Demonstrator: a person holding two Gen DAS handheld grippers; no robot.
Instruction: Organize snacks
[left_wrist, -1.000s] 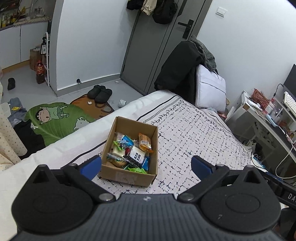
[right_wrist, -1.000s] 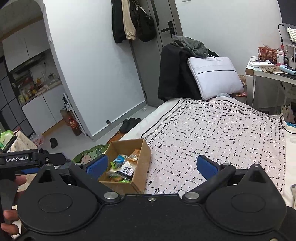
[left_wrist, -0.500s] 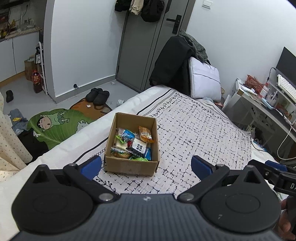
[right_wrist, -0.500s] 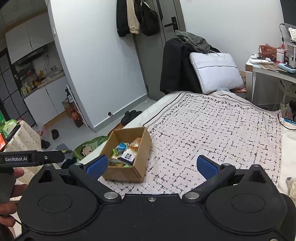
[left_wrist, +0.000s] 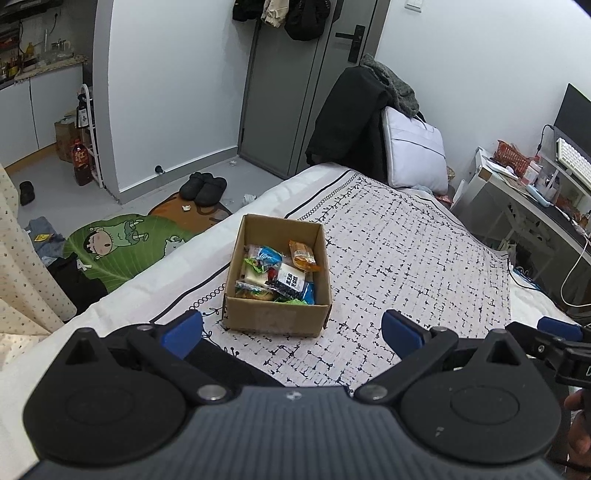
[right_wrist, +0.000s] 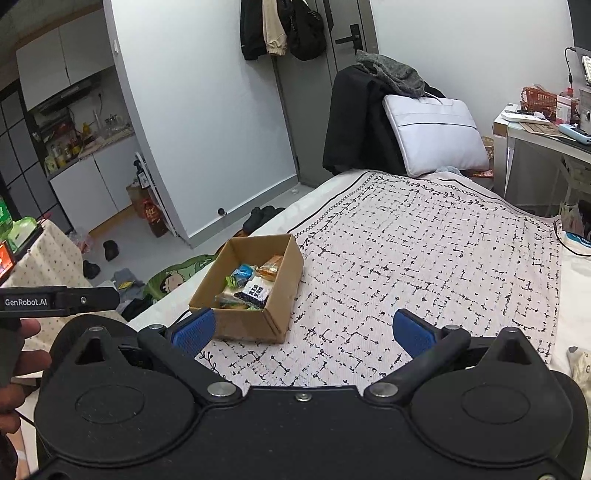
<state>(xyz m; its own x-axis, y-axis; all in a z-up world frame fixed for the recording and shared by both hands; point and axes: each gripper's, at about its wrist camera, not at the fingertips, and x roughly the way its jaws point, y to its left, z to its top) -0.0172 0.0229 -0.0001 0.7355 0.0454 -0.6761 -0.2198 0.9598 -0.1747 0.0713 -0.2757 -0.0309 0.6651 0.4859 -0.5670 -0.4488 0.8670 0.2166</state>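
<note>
The left claw (left_wrist: 291, 328) hangs wide apart and empty over the near edge of the bed (left_wrist: 406, 258). The right claw (right_wrist: 303, 332) is likewise spread wide, holding nothing. A box (left_wrist: 275, 317) sits on the patterned blanket (right_wrist: 424, 258) near the bed's left edge, just ahead of both claws, with snacks (left_wrist: 277, 277) piled inside it.

Open cardboard box (left_wrist: 275, 317) on bed, w/ mixed snack packs (left_wrist: 277, 277) inside

Both wrist views high, forward; shared cardboard box (left_wrist: 277, 291) (right_wrist: 246, 286)
</note>
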